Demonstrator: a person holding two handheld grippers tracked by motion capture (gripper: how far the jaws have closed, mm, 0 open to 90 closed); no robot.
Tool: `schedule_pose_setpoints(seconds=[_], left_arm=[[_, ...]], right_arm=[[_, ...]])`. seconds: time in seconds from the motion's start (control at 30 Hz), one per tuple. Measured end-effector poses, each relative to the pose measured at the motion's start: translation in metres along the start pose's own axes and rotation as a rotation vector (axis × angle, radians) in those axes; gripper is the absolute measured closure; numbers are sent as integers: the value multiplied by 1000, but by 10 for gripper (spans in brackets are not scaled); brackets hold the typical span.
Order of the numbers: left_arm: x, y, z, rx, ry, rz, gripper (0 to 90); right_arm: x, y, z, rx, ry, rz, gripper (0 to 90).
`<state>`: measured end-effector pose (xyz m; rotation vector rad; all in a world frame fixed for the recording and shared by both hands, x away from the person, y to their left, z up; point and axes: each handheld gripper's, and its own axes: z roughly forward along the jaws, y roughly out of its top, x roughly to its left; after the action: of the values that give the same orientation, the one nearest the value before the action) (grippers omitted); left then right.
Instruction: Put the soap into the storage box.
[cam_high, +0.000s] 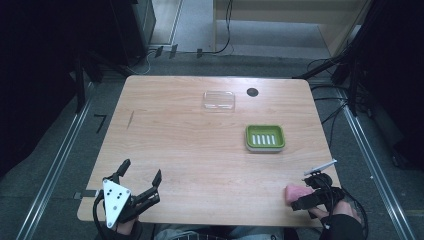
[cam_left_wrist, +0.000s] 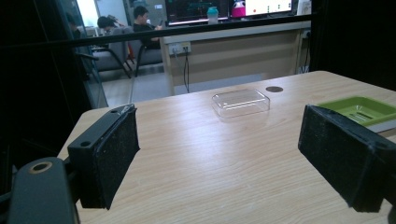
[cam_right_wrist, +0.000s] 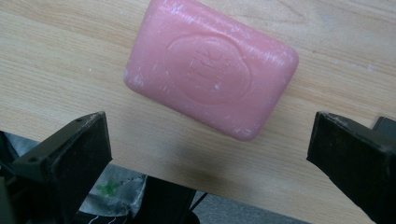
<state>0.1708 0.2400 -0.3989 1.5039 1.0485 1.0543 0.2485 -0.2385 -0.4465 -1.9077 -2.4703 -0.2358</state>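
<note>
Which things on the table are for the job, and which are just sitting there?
For the job:
pink soap, lying flat near the table's front edge
right gripper, open over the soap

Just sitting there:
green soap dish
clear lid
left gripper, open with nothing in it

The pink soap bar (cam_right_wrist: 211, 67) is a rounded rectangle with an oval stamp pressed into its upper face and whitish scuffs along its edges. It lies flat on the wooden table (cam_high: 190, 150), near its front right edge.
</note>
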Motion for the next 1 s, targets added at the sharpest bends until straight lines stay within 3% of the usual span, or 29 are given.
schedule_pose_setpoints(seconds=[0.37, 0.67, 1.0], left_arm=[[1, 0, 0, 0, -3, 2, 125], [-3, 1, 2, 1, -18, 17, 125], [-2, 1, 2, 0, -20, 17, 125]], right_arm=[[0, 0, -1, -9, 7, 3, 0], [-5, 0, -2, -23, 36, 43, 0], [-1, 11, 1, -32, 52, 59, 0]])
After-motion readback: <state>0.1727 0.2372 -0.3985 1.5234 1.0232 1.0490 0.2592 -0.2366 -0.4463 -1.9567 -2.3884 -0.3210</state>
